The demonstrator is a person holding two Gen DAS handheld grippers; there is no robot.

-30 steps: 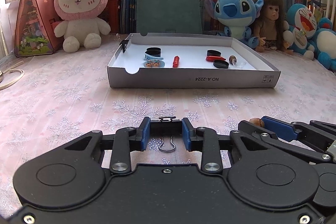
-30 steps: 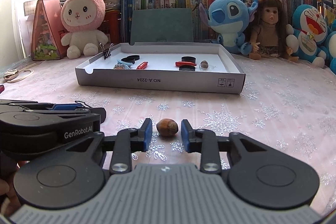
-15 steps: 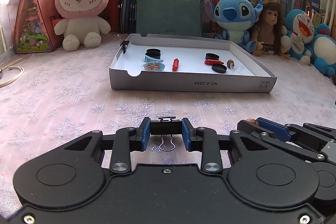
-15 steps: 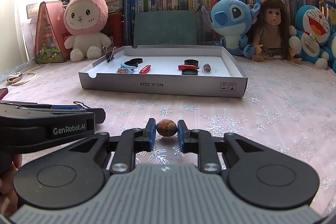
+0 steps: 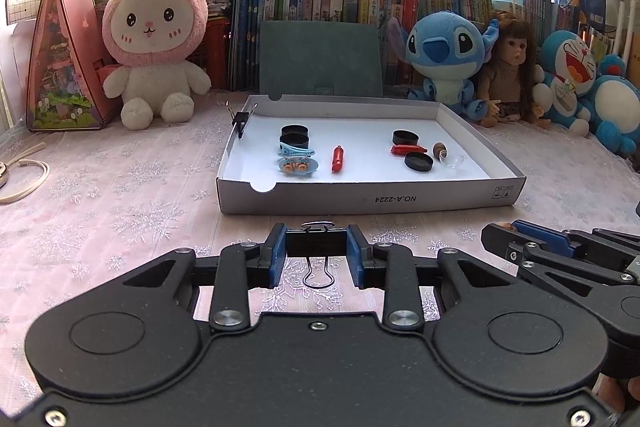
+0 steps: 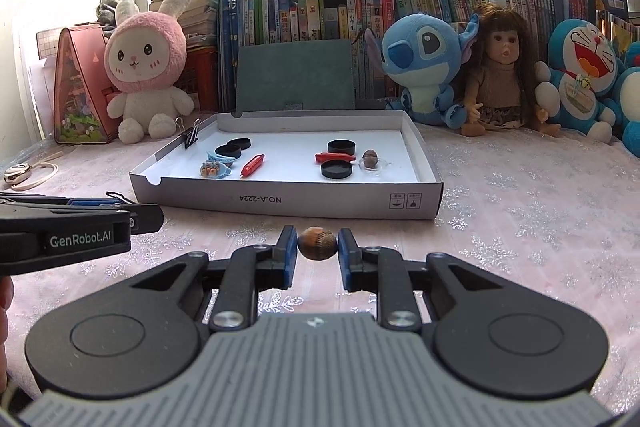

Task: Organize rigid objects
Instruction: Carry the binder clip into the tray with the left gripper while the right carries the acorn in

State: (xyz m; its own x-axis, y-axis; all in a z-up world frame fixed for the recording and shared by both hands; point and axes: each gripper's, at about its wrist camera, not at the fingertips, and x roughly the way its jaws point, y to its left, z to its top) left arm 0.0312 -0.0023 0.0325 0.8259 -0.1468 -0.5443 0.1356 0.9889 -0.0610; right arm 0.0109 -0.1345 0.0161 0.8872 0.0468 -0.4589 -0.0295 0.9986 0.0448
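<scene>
A black binder clip (image 5: 316,242) with thin wire handles sits squarely between the blue-padded fingers (image 5: 278,254) of the left gripper (image 5: 316,247). Both pads press on the ends of its body, so the fingers are closed on it. One wire loop pokes forward past the fingertips and the other hangs back toward the gripper body, above the snowflake-patterned cloth of the desk (image 5: 120,211).

A brown nut (image 6: 317,243), oval and ridged with a paler end, is clamped between the fingers (image 6: 289,254) of the right gripper (image 6: 317,247), touching both pads right at their tips.

Ahead of both sets of fingers lies a shallow white box (image 6: 280,201). In it are black round caps (image 6: 336,169), a red stick-shaped piece (image 6: 252,164), a blue hair clip (image 6: 216,167) and a second nut (image 6: 370,159) on a clear dish. Another binder clip (image 6: 189,135) grips the box's left wall. The left gripper shows at the left edge of the right wrist view, beside the right fingers.
</scene>
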